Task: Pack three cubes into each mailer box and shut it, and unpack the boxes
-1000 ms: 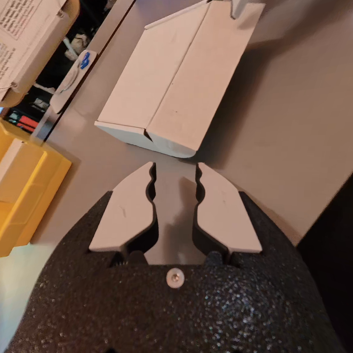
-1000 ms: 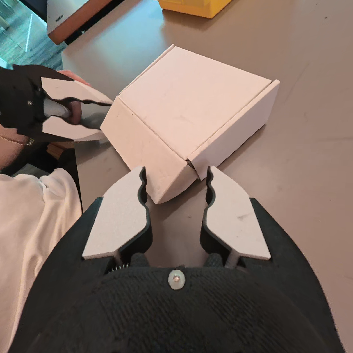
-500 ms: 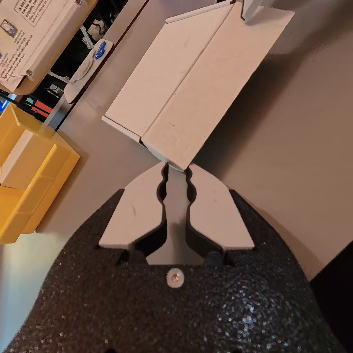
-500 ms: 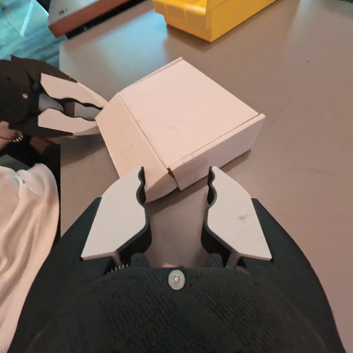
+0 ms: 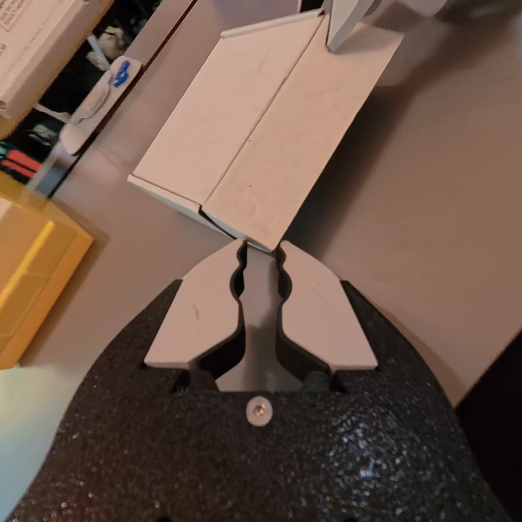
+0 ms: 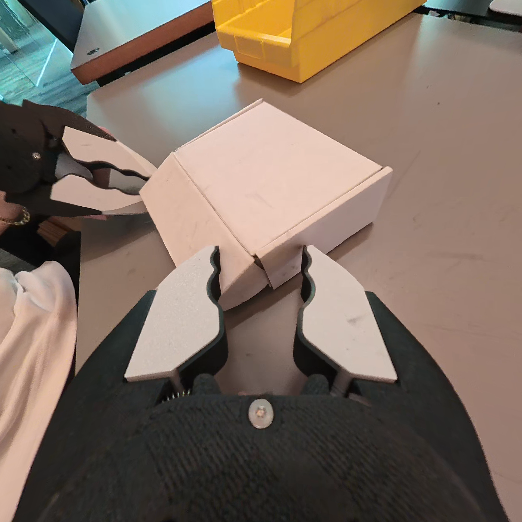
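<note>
A closed white mailer box [image 6: 271, 180] lies on the grey table [image 6: 423, 226]. Its front flap [image 6: 195, 223] slants outward toward me. My left gripper [image 5: 261, 248] has its jaws narrowed onto the flap's left corner, and it shows in the right wrist view [image 6: 145, 190] pinching that corner from the side. My right gripper [image 6: 261, 251] is open, and the flap's right corner sits between its fingers. One of its fingers [image 5: 347, 25] shows over the far end of the box [image 5: 254, 135] in the left wrist view. No cubes are in view.
A yellow bin [image 6: 296, 42] stands behind the box and shows at the left in the left wrist view [image 5: 34, 268]. A person's white sleeve [image 6: 34, 324] is at the left. The table edge [image 5: 480, 367] is close on the right. A brown-edged tabletop [image 6: 127, 42] stands beyond.
My left gripper moved forward and narrowed onto the flap's left corner. My right gripper moved forward until the flap's right corner sat between its open fingers. The box settled flatter.
</note>
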The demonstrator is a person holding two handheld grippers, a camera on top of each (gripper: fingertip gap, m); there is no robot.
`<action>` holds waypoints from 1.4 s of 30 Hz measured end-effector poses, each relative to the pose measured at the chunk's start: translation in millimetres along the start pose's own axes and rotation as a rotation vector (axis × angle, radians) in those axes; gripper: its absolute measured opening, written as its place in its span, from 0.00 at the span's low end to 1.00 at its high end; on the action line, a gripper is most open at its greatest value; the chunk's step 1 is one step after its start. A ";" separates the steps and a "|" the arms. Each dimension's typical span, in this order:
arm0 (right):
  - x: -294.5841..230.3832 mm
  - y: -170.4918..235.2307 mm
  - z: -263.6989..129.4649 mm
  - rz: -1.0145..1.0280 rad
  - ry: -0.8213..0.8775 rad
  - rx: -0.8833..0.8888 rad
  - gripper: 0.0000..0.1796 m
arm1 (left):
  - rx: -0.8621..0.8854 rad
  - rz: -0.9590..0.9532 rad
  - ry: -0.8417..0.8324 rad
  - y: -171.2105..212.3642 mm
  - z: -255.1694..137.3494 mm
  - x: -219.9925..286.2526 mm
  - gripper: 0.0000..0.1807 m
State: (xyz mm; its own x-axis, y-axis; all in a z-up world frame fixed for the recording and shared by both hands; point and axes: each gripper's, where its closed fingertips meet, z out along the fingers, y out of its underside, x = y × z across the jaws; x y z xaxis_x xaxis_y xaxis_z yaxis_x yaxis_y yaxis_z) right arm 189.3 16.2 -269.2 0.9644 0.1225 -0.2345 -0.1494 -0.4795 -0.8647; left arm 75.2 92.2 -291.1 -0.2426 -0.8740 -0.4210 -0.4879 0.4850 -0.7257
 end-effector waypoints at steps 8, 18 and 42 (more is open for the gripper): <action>-8.1 4.1 -3.9 -0.100 -0.015 -0.039 0.40 | 0.175 -0.326 0.282 -13.7 -21.0 -8.3 0.29; -7.0 10.7 -0.1 -0.194 -0.110 -0.114 0.43 | 0.101 -0.415 0.502 -13.3 7.0 -14.7 0.41; 6.2 21.8 6.6 -0.429 -0.034 -0.177 0.34 | 0.055 -0.076 0.399 0.0 26.1 -22.9 0.31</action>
State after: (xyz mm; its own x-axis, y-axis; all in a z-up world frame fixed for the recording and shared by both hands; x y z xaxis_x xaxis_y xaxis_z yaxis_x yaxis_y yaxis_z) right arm 190.5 12.2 -292.4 0.9228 0.3690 0.1104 0.3035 -0.5198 -0.7986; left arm 102.7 113.0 -295.7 -0.5191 -0.8450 -0.1285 -0.4742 0.4098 -0.7792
